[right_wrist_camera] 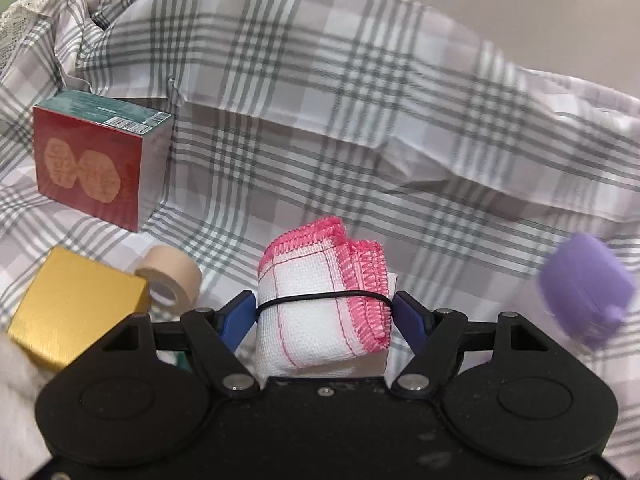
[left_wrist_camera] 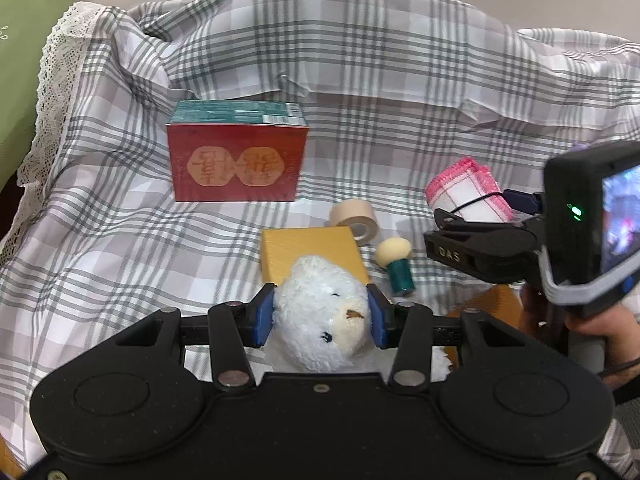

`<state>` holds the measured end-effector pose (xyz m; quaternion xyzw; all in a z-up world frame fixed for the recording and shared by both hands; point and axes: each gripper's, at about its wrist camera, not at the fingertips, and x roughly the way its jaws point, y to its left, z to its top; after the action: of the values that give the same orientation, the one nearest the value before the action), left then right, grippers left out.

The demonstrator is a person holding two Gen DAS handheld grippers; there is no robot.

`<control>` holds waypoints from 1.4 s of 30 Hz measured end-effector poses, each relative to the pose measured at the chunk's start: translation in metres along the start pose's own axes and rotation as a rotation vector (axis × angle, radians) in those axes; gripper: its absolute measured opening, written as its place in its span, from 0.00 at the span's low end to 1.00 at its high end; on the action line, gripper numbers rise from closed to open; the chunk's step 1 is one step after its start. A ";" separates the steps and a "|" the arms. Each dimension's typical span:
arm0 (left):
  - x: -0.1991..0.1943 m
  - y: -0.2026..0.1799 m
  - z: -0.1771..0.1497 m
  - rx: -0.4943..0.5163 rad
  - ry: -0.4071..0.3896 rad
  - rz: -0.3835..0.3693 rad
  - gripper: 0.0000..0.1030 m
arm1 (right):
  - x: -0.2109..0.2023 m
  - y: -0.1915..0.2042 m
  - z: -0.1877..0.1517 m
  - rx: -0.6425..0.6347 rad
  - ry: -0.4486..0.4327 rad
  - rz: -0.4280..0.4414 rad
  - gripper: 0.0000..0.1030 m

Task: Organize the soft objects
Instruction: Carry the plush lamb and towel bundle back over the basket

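Gripping one white plush bear (left_wrist_camera: pixel 320 316), the left gripper (left_wrist_camera: pixel 320 316) has both pads pressed into its head; behind the bear lie one gold box (left_wrist_camera: pixel 308 246), one tape roll (left_wrist_camera: pixel 354 220), one red carton (left_wrist_camera: pixel 236 156).

In the right view, one pink-edged folded cloth (right_wrist_camera: pixel 320 304) sits between the right gripper's (right_wrist_camera: pixel 324 312) fingers; whether they clamp it I cannot tell. One purple object (right_wrist_camera: pixel 586 292) lies right of the cloth.

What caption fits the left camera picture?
Left gripper squeezes a white teddy bear above the checked cloth.

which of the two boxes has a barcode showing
The red box with two orange hexagon emblems: a barcode sits on its teal top. The gold box beside the tape roll shows only plain brushed faces.
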<state>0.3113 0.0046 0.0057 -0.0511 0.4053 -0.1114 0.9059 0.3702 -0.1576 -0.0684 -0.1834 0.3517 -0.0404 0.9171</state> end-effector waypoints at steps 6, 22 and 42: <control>-0.010 -0.022 -0.004 0.027 0.004 -0.020 0.45 | -0.033 -0.028 -0.023 0.012 0.008 -0.018 0.71; -0.048 -0.061 -0.045 0.116 0.047 -0.083 0.45 | -0.089 -0.088 -0.100 0.261 0.208 -0.042 0.71; -0.094 -0.036 -0.124 0.142 0.172 -0.044 0.45 | -0.224 -0.044 -0.172 0.368 0.300 0.073 0.72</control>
<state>0.1526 -0.0079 -0.0023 0.0141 0.4716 -0.1636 0.8664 0.0911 -0.2062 -0.0288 0.0078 0.4770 -0.0977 0.8734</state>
